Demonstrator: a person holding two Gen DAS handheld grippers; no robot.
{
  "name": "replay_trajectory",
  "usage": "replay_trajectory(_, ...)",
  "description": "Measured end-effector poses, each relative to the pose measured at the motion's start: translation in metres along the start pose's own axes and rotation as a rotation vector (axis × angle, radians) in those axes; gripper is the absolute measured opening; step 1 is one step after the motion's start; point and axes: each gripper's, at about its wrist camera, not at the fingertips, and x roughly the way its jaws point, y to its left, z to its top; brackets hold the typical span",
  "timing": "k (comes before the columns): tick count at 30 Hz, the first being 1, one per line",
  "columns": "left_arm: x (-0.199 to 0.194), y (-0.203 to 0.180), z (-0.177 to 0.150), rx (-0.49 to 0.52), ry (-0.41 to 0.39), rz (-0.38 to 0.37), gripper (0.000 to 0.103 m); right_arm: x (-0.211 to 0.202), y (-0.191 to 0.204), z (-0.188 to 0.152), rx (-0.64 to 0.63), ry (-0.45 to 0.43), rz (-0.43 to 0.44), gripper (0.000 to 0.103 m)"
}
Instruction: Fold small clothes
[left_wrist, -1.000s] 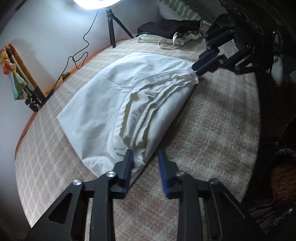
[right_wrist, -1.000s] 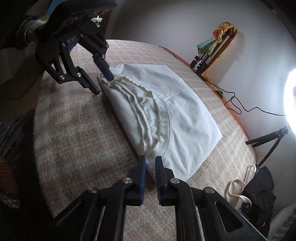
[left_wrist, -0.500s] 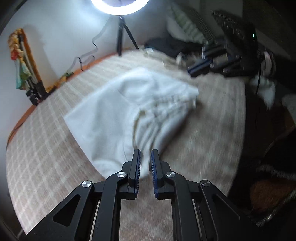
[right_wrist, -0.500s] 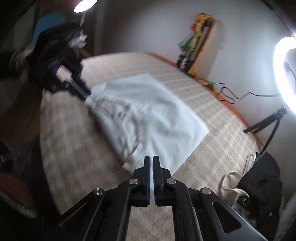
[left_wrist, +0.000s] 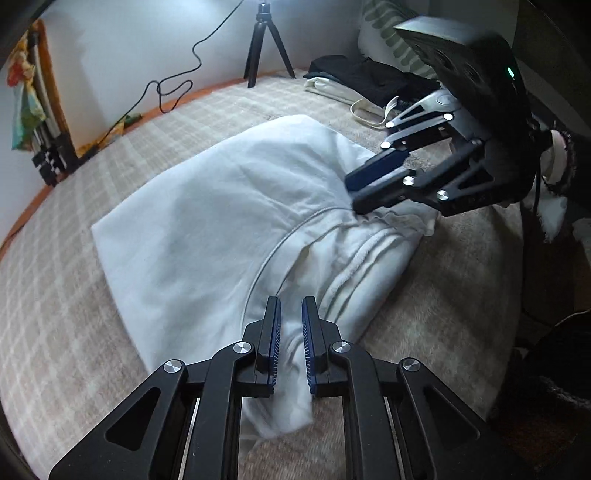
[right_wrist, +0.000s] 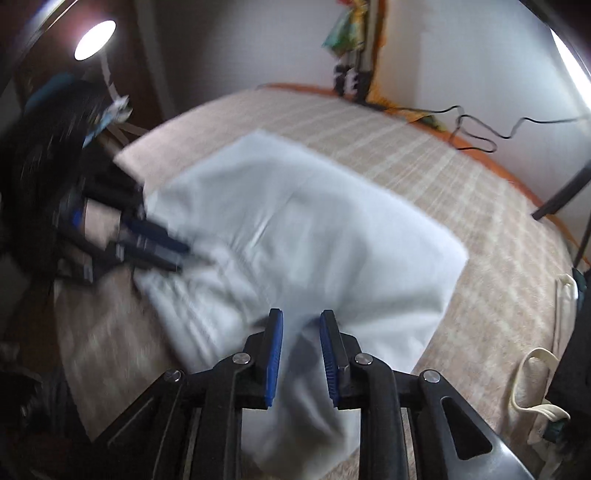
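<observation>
A white garment (left_wrist: 229, 221) with a ribbed elastic waistband lies folded on a beige checked bed cover (left_wrist: 55, 314). My left gripper (left_wrist: 291, 317) stands over the near waistband end, its jaws a narrow gap apart with white cloth between them. My right gripper (left_wrist: 354, 192) reaches onto the far waistband end, its fingers close together on the cloth. In the blurred right wrist view the right gripper (right_wrist: 301, 332) has cloth (right_wrist: 295, 229) between slightly parted jaws, and the left gripper (right_wrist: 162, 247) shows at the far left.
A tripod (left_wrist: 266, 40) and a black cable (left_wrist: 173, 88) stand by the wall at the back. Black clothes (left_wrist: 369, 77) and a cream tote bag (left_wrist: 343, 96) lie at the bed's far right. A colourful rack (left_wrist: 33, 110) stands at the left.
Both grippers lifted off and closed half a second ago, then came back down onto the waistband ends. Both now have white cloth between their jaws.
</observation>
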Motion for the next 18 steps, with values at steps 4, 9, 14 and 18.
replay_trajectory(4, -0.027, 0.015, 0.011, -0.074, -0.068, -0.038, 0.01, -0.023, -0.011, 0.003, 0.02, -0.054, 0.063, 0.02)
replay_trajectory(9, -0.027, 0.045, 0.057, -0.174, -0.155, 0.034, 0.01, -0.029, -0.049, 0.038, 0.18, -0.181, 0.032, 0.019)
replay_trajectory(14, 0.007, 0.045, 0.086, -0.166, -0.123, 0.084, 0.01, 0.002, -0.05, 0.069, 0.175, -0.154, 0.015, 0.011)
replay_trajectory(18, 0.037, 0.056, 0.086, -0.216, -0.081, 0.114, 0.01, 0.029, -0.045, 0.074, 0.158, -0.1, 0.009, 0.01)
